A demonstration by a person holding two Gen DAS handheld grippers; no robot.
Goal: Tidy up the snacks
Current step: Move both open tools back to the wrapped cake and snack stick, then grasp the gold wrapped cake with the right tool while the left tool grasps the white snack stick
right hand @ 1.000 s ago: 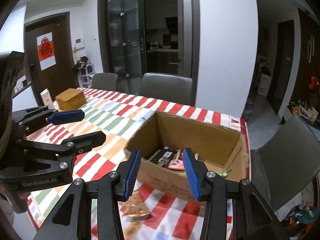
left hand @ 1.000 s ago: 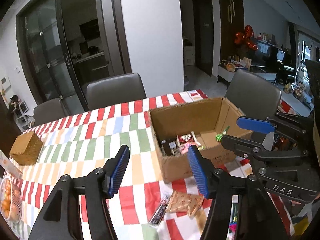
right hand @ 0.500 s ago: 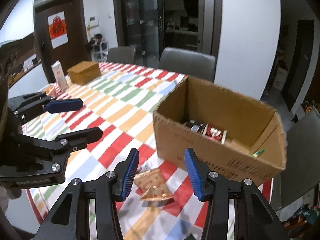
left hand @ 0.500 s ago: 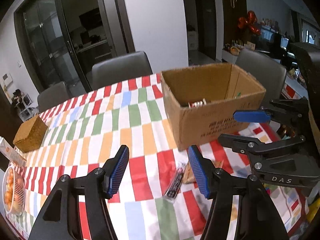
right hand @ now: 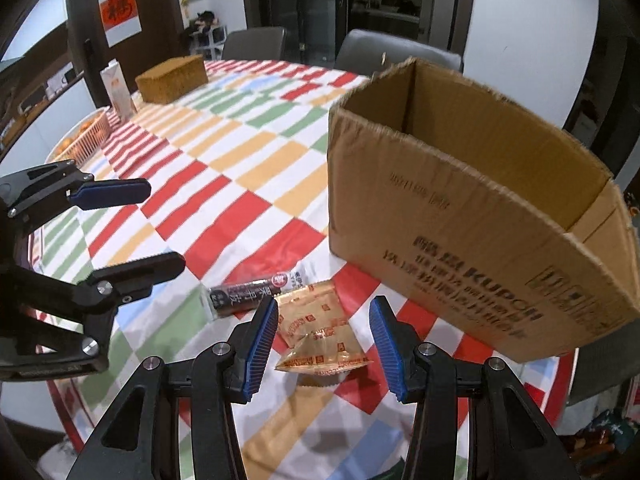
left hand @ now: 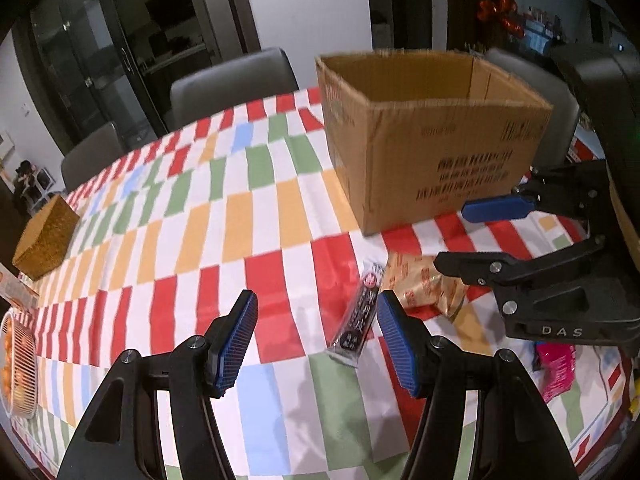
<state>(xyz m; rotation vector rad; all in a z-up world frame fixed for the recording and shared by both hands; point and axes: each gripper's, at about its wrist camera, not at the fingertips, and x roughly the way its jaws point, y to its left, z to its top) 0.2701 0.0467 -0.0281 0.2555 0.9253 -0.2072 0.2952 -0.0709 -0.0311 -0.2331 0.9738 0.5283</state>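
Note:
An open cardboard box [left hand: 436, 152] stands on the checked tablecloth; it also shows in the right wrist view [right hand: 472, 216]. In front of it lie a long dark snack bar [left hand: 360, 312] and two orange snack packets [left hand: 424, 284]. My left gripper [left hand: 316, 340] is open and empty, low over the cloth, with the dark bar just inside its right finger. My right gripper [right hand: 324, 340] is open and empty, with the orange packets [right hand: 316, 332] between its fingers; the dark bar [right hand: 248, 294] lies just to their left. The box's contents are hidden.
A woven brown box [left hand: 46, 236] sits at the far left; it also shows in the right wrist view [right hand: 172, 78]. A basket of oranges [right hand: 80, 140] and a carton [right hand: 118, 90] stand by it. A pink packet [left hand: 556, 364] lies at right. Grey chairs [left hand: 232, 84] line the far side.
Both grippers have come down from above the box to just over the cloth in front of it. The snacks on the cloth are now close between the fingers. Both stay open.

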